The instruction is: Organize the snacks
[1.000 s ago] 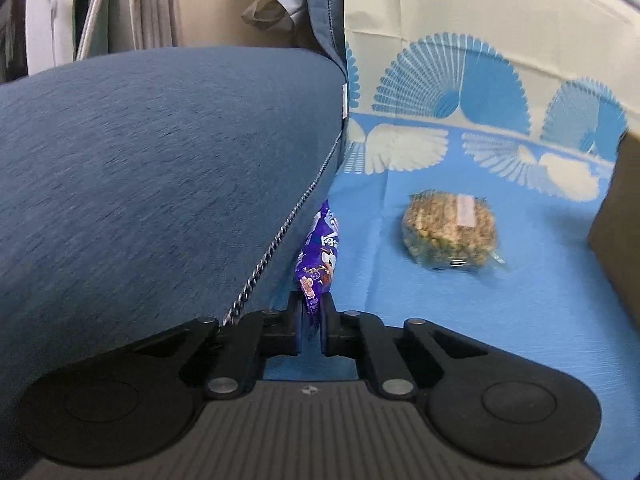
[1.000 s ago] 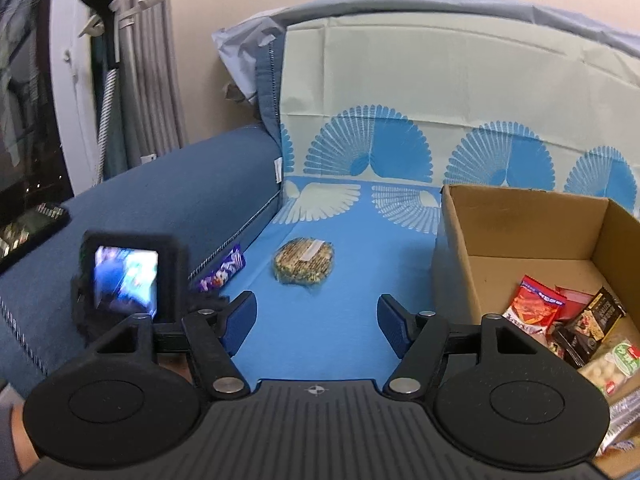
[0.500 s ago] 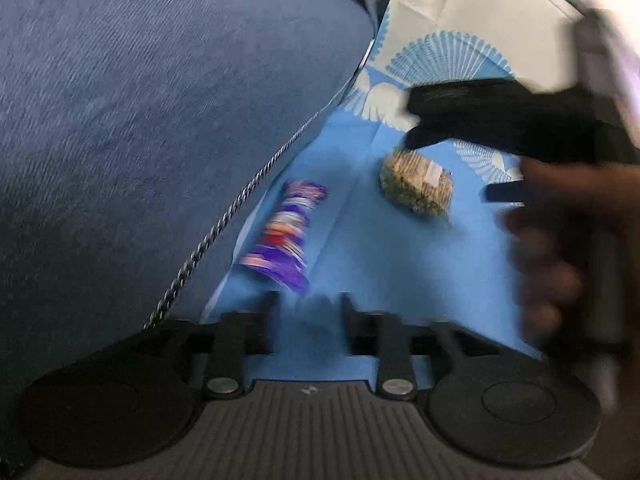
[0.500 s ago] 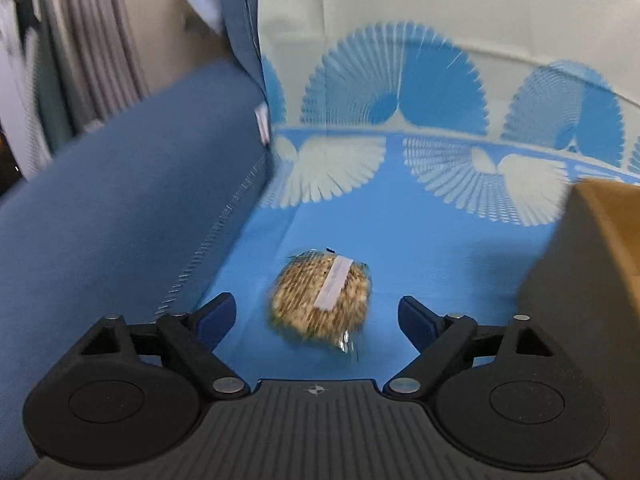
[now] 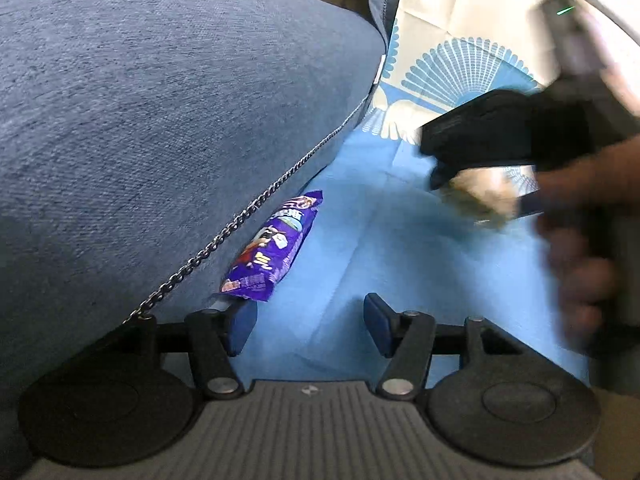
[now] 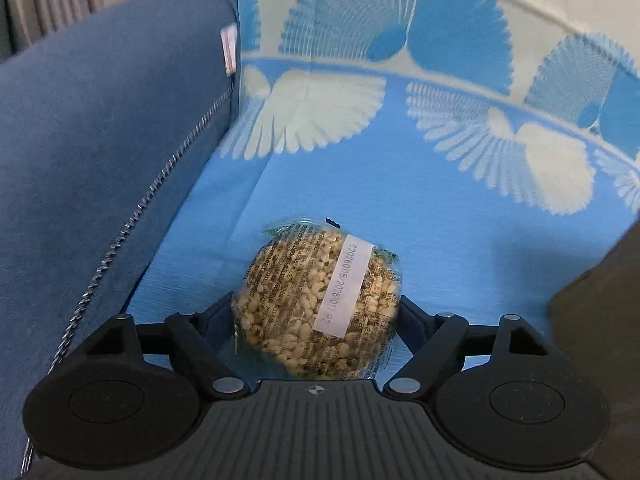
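A purple snack packet (image 5: 272,248) lies on the blue cloth against the sofa arm, just ahead of my left gripper (image 5: 310,316). That gripper's jaws are opening and hold nothing. A round puffed-grain cake (image 6: 320,300) in clear wrap with a white label lies on the cloth between the fingers of my right gripper (image 6: 316,314). Its jaws are closing, with the pads at the wrapper's two sides and the cake undeformed. In the left wrist view the right gripper and its cake (image 5: 476,196) show as a blur at the right.
A padded blue sofa arm (image 5: 160,120) with a stitched seam rises on the left. The blue cloth (image 6: 400,184) with white and blue fan shapes covers the seat and back. A dark cardboard box wall (image 6: 600,300) stands at the right. A person's hand (image 5: 580,240) grips the right tool.
My left gripper has let go of the purple packet, which now lies flat by the sofa arm. My right gripper has swung in and down until the grain cake sits between its fingers.
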`<state>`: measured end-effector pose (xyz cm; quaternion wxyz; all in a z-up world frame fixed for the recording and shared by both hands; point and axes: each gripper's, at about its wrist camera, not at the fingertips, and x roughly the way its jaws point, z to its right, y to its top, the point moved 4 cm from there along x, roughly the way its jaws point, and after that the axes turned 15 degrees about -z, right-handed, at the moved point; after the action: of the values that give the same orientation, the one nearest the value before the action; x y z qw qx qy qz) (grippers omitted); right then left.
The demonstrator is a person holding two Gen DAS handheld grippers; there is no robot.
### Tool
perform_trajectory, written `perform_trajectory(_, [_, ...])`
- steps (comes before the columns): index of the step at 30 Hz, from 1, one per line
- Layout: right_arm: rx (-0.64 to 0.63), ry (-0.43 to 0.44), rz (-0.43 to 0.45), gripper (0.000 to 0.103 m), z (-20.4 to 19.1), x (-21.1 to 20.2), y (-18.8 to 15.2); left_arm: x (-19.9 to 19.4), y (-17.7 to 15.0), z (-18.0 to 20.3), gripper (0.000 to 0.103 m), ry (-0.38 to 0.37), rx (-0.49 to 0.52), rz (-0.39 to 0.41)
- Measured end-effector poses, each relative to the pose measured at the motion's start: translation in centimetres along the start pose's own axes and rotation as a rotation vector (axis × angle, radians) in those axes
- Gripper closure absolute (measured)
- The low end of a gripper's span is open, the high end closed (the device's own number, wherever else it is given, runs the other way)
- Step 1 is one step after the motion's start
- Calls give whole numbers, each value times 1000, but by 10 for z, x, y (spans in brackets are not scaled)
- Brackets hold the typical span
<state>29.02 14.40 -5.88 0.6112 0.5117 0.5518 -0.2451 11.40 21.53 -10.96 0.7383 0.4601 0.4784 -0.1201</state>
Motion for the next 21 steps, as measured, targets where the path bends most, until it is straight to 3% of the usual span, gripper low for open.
perform_trajectory(1, [-8, 2, 13, 21, 3, -9, -3, -3, -3, -5, 40, 3, -5, 4])
perform_trajectory(5, [-12, 60, 83, 21, 16, -66, -28, 0, 1, -14, 66, 28, -39, 15])
perform_trajectory(11, [-33, 110, 155, 21, 38, -150, -96, -9, -2, -20, 100, 31, -47, 27])
perform_trajectory(18, [-84, 151, 165, 21, 47, -198, -180, -28, -5, -20, 103, -63, 10, -10])
perform_trajectory(21, [-120, 160, 179, 21, 43, -206, -205, -51, -9, -22, 99, -98, 47, 21])
